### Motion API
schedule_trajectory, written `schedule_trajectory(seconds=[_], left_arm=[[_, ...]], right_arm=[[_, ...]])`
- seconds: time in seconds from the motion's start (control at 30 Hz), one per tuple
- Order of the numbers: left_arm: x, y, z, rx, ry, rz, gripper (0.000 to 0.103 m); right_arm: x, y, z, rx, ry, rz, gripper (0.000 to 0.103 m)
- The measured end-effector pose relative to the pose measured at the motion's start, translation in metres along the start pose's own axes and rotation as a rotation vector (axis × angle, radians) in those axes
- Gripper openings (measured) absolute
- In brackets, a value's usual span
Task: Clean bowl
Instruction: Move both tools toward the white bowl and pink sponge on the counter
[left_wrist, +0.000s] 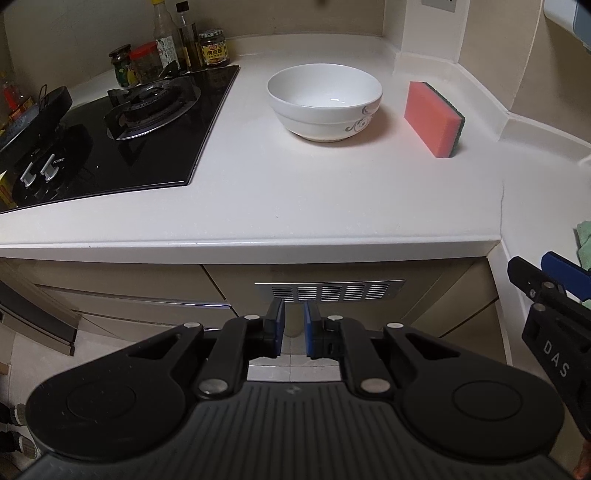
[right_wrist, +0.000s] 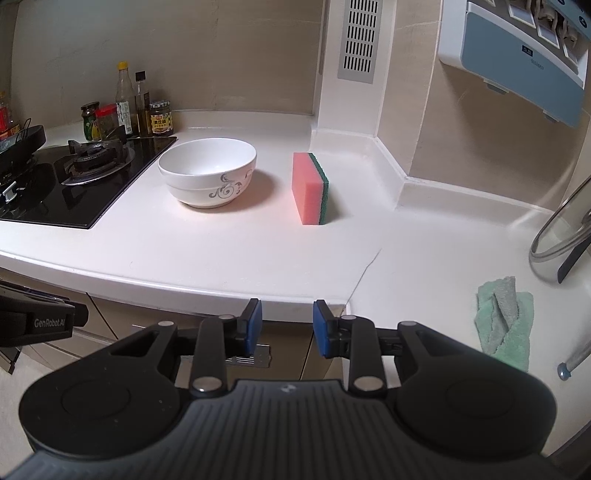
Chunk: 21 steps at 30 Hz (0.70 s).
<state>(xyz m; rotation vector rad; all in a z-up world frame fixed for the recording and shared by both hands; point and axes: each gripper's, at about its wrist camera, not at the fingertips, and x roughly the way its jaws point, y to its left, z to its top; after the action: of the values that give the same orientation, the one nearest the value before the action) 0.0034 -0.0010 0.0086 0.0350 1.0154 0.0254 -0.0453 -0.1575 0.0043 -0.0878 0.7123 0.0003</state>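
White bowl (left_wrist: 324, 101) with a grey scroll pattern is sitting upright on the pale countertop (left_wrist: 280, 199), between the black gas hob (left_wrist: 122, 136) and a pink sponge (left_wrist: 430, 118) with a green scouring side. Sponge is standing on its long edge just beside the bowl, not touching it. Bowl looks empty inside.

Left gripper (left_wrist: 294, 334) is hanging in front of the cabinet (left_wrist: 236, 284), below the counter edge, blue pads spread a little with only a narrow gap, holding nothing. Right gripper (right_wrist: 287, 328) is hovering at the counter's front edge, its fingers spread wider, also gripping nothing. Both are well apart from bowl and sponge.

Jars and bottles (left_wrist: 173, 51) are standing at the wall behind the hob. Green cloth (right_wrist: 506, 321) is lying crumpled on the counter to the right, near a glass lid (right_wrist: 561, 236) leaning there.
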Motion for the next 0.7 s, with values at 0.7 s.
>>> schedule_trajectory(seconds=[0.7], left_arm=[[0.014, 0.000, 0.014, 0.020, 0.000, -0.008, 0.011]], right_arm=[[0.021, 0.000, 0.013, 0.003, 0.012, -0.029, 0.025]])
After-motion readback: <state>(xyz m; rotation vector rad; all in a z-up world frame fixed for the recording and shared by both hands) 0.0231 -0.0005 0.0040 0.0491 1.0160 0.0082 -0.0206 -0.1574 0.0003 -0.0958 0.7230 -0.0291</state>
